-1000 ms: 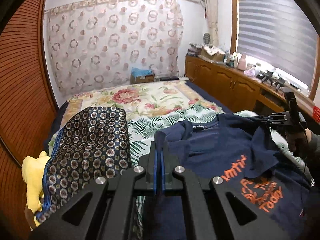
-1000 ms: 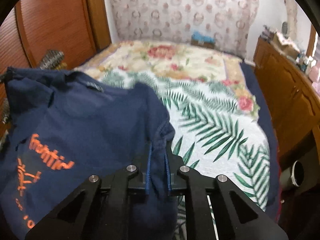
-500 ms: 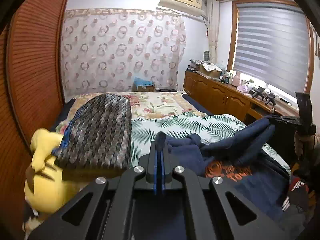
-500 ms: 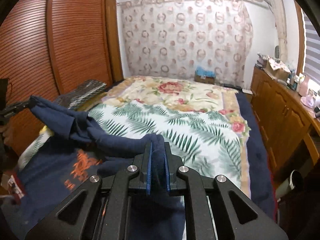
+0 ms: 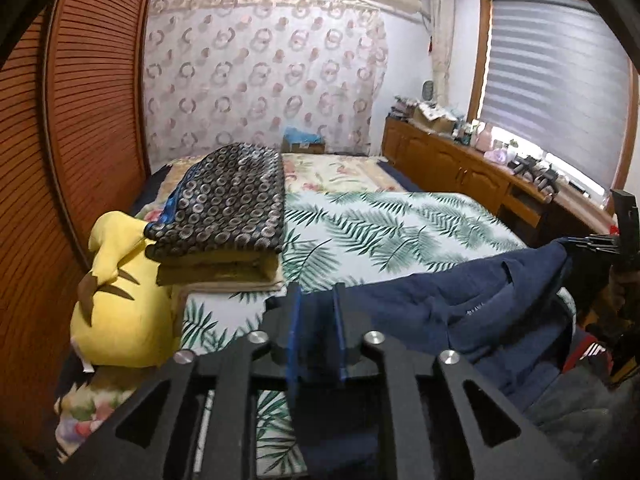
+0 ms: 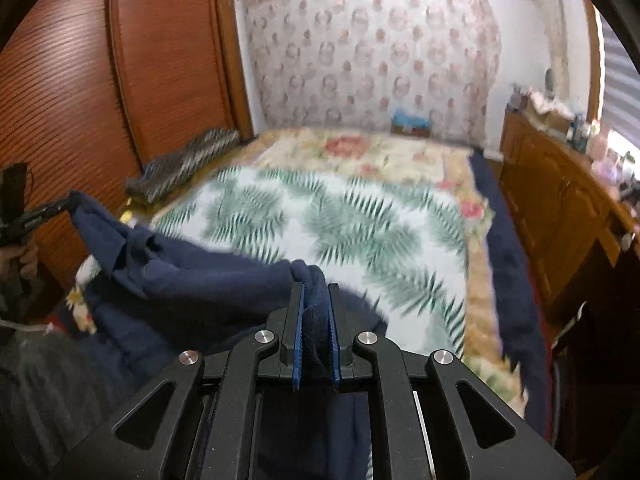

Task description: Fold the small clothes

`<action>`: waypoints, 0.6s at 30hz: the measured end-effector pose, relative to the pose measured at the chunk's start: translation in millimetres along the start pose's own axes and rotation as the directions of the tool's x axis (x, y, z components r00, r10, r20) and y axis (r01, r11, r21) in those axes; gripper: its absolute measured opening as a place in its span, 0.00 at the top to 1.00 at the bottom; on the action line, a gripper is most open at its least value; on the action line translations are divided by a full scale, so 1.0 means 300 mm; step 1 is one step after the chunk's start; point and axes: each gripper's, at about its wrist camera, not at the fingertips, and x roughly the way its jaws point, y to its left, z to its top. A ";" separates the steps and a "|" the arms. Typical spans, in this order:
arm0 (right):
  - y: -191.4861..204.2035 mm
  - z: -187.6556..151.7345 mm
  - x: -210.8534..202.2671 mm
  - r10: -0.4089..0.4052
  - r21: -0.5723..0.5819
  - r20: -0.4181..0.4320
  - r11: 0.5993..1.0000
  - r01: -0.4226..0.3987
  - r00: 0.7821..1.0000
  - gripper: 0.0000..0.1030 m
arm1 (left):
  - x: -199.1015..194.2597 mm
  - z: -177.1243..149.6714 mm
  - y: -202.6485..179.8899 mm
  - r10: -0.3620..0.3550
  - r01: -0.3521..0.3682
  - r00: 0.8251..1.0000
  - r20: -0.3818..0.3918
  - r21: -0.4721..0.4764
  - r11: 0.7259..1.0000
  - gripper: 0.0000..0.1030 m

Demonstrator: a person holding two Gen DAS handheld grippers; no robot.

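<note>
A navy blue T-shirt [image 5: 460,304] hangs stretched between my two grippers over the near end of the bed. My left gripper [image 5: 317,300] is shut on one bunched end of it. My right gripper [image 6: 316,292] is shut on the other end [image 6: 192,280]. The right gripper also shows at the right edge of the left wrist view [image 5: 592,242], and the left gripper shows at the left edge of the right wrist view [image 6: 44,212]. The shirt's orange print is hidden.
The bed has a palm-leaf sheet [image 5: 392,224] and a floral blanket [image 6: 360,152]. A folded patterned quilt [image 5: 228,204] and a yellow plush toy [image 5: 120,288] lie at its left side. A wooden wardrobe [image 6: 160,52] stands on the left, a low cabinet [image 5: 452,160] on the right.
Both grippers have lifted and pulled back toward the foot of the bed with the shirt. The shirt has come up off the sheet and hangs between them.
</note>
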 end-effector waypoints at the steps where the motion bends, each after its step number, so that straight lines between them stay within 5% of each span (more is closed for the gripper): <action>1: 0.007 -0.017 0.017 -0.033 -0.016 -0.015 0.999 0.033 0.999 0.91 | 0.006 0.001 0.006 0.004 -0.004 1.000 -0.006 -0.002 1.000 0.78; 4: -0.013 -0.045 0.045 -0.055 0.005 -0.043 0.998 0.055 0.998 0.86 | 0.038 0.007 0.025 0.020 -0.020 1.000 -0.019 -0.014 1.000 0.72; 10: -0.064 -0.034 0.053 -0.121 0.042 -0.004 0.992 0.121 0.993 0.47 | 0.165 0.012 0.058 0.023 -0.025 0.997 -0.076 -0.030 0.999 0.69; 18: -0.095 -0.010 0.205 -0.133 0.030 -0.019 0.991 0.134 0.991 0.38 | 0.379 -0.001 0.092 0.014 -0.024 0.983 -0.184 -0.049 0.999 0.69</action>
